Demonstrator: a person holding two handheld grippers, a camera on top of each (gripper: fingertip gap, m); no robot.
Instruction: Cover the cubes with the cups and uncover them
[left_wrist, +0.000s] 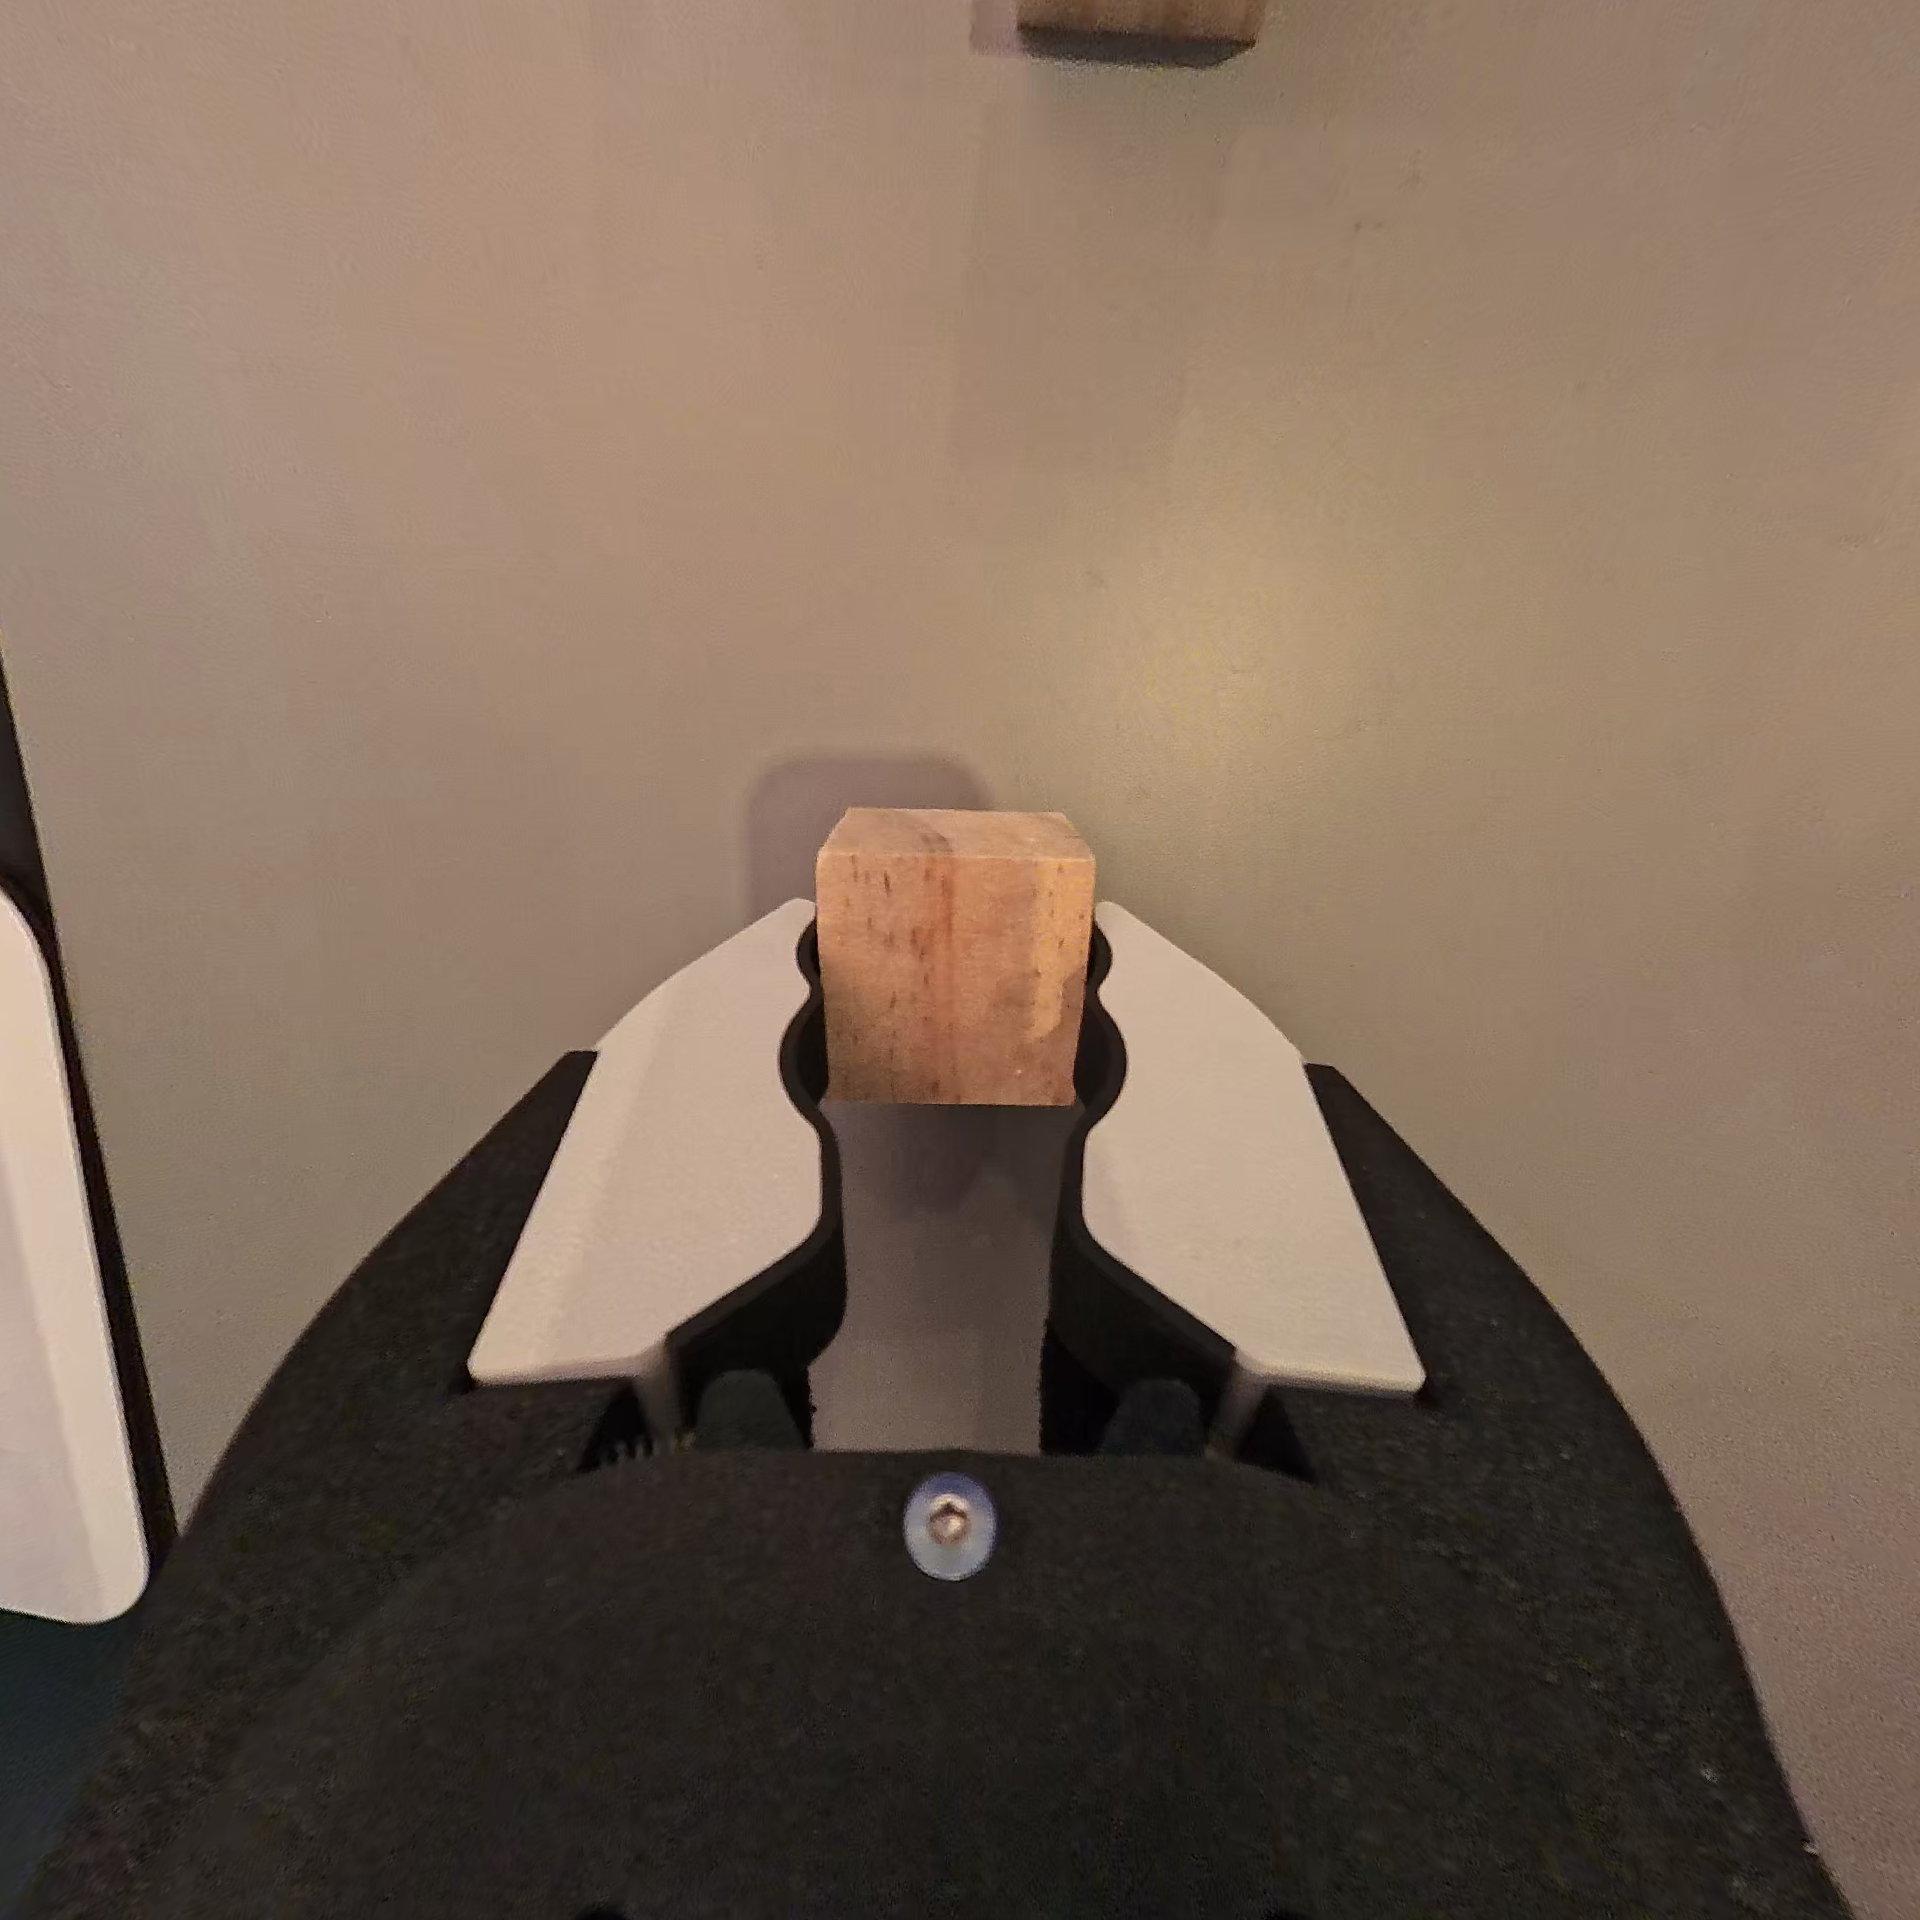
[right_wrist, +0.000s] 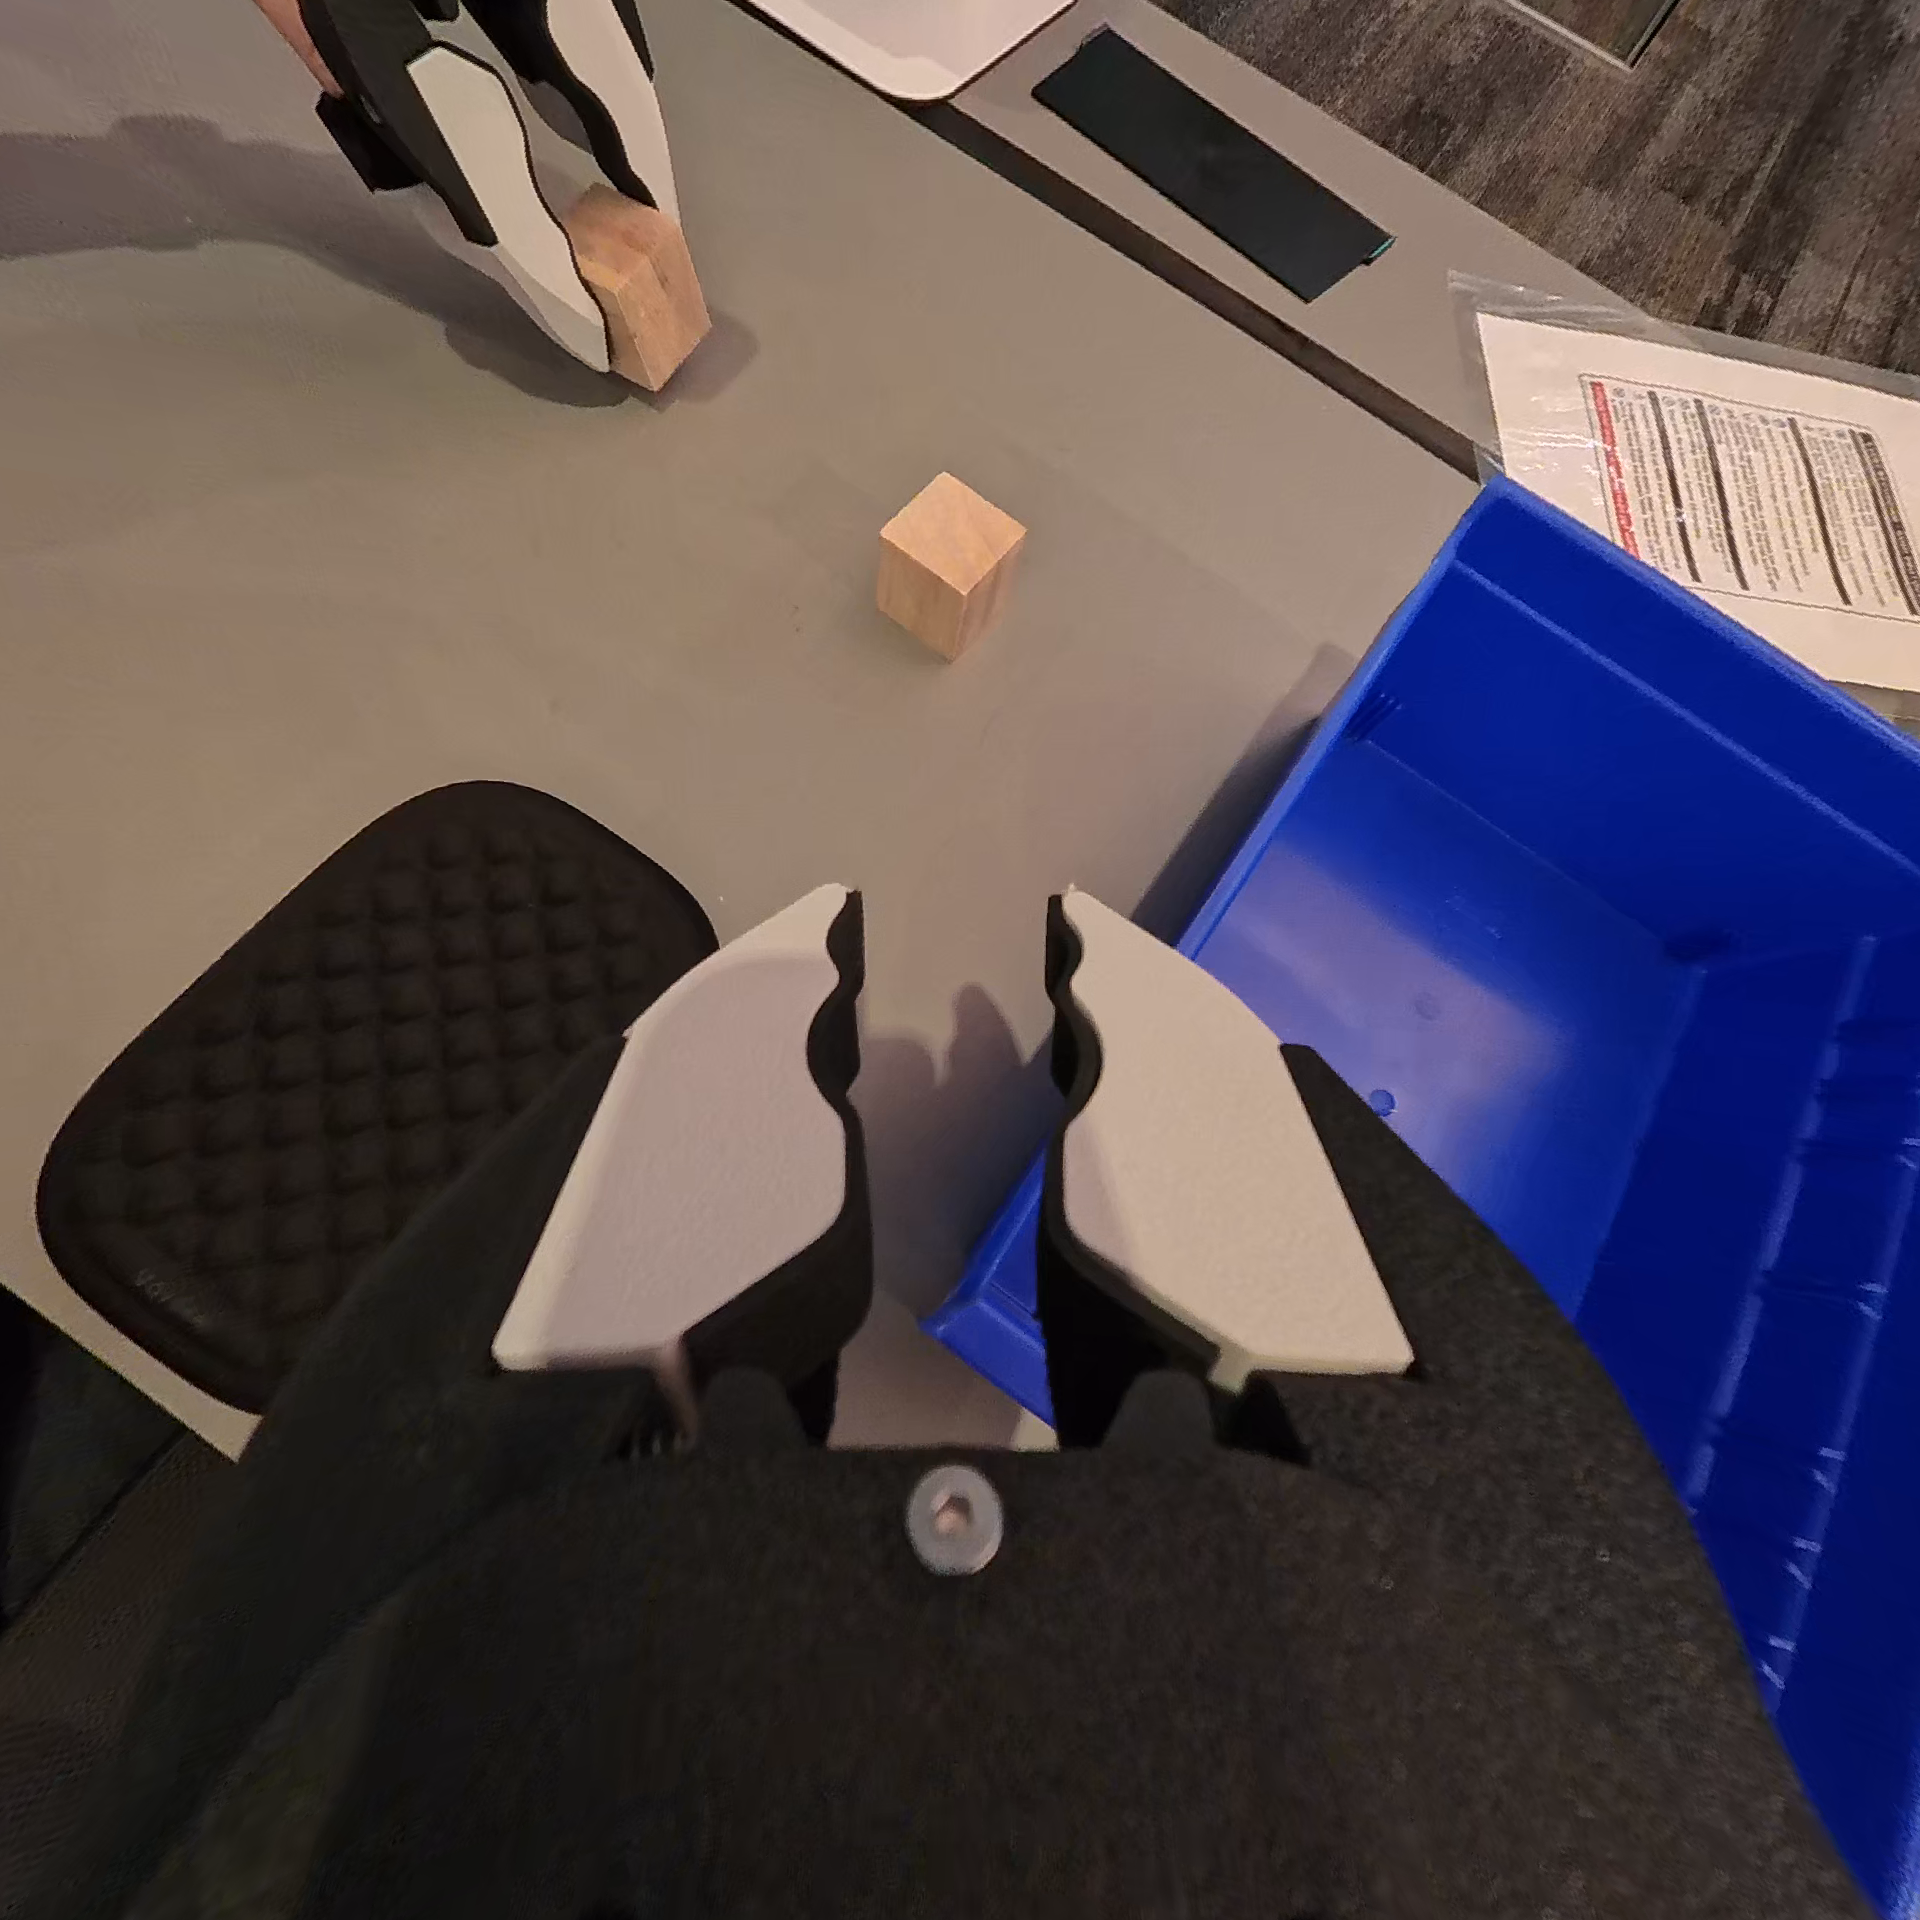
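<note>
My left gripper (left_wrist: 954, 920) is shut on a wooden cube (left_wrist: 956, 977), which fills the gap between its fingertips. In the right wrist view the left gripper (right_wrist: 629, 286) stands at the top left and holds this cube (right_wrist: 660, 307) down on the grey table (right_wrist: 416, 582). A second wooden cube (right_wrist: 951, 566) sits free mid-table; its lower edge shows at the top of the left wrist view (left_wrist: 1138, 26). My right gripper (right_wrist: 954, 920) is open and empty, hovering above the table's near side, short of the free cube. No cups are in view.
A blue plastic bin (right_wrist: 1455, 935), empty, lies right of my right gripper. A black mesh pad (right_wrist: 364, 1039) overlaps the near table edge at left. A black flat rectangle (right_wrist: 1205, 166), a white board (right_wrist: 914, 42) and a bagged paper sheet (right_wrist: 1714, 488) lie at the far side.
</note>
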